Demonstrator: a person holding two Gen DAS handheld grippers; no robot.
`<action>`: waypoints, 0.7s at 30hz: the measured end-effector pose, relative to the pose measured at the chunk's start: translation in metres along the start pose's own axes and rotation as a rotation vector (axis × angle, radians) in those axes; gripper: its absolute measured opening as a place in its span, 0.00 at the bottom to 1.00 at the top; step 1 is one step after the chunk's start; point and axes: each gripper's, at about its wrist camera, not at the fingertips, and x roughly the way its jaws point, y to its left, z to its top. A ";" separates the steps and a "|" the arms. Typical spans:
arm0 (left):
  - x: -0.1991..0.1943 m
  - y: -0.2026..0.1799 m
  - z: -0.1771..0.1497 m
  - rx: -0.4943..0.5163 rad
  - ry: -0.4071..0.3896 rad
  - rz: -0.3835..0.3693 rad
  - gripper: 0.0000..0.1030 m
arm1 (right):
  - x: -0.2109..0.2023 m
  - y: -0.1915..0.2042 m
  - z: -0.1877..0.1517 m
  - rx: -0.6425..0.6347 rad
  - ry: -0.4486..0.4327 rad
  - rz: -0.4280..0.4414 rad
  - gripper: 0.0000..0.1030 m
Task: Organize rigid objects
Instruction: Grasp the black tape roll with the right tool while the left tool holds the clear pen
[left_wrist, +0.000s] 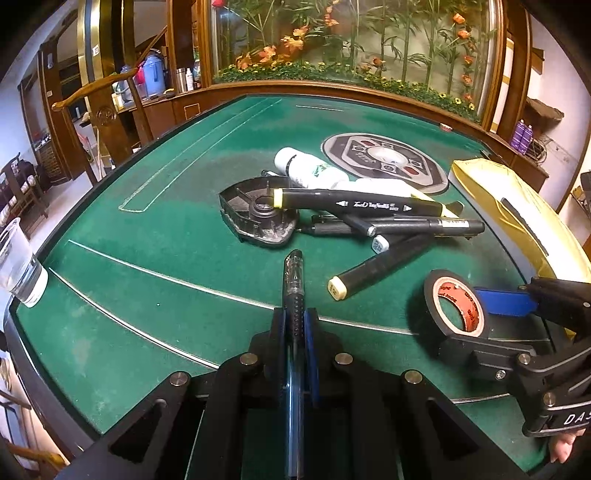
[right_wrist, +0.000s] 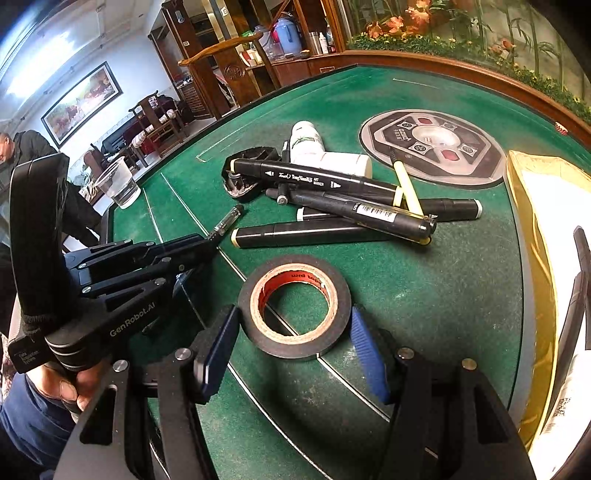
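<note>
Green felt table (left_wrist: 155, 295): left gripper (left_wrist: 294, 325) clamps a pen (left_wrist: 293, 280); right gripper (right_wrist: 291, 347), spread wide, apparently untouching, straddles tape roll (right_wrist: 295, 306).

close wrist views, shared marker pile (left_wrist: 373, 218)

Markers (left_wrist: 376, 218) piled mid-table, tape roll (right_wrist: 294, 306) in front, tray (left_wrist: 258, 210) left, cup (left_wrist: 18, 264) at left edge

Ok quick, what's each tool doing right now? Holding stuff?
Left tool: shut on the clear pen.
Right tool: open, its fingers either side of the black tape roll lying on the green table, not squeezing it.
</note>
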 end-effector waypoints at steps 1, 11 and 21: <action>0.000 0.001 0.000 -0.003 0.000 -0.001 0.10 | 0.000 0.000 0.000 0.001 0.000 0.000 0.59; 0.001 0.000 0.000 -0.003 0.000 0.003 0.10 | 0.000 -0.001 0.000 0.000 -0.004 -0.002 0.59; 0.000 0.003 -0.002 -0.010 -0.006 -0.011 0.10 | 0.000 0.000 0.001 -0.012 -0.013 -0.017 0.59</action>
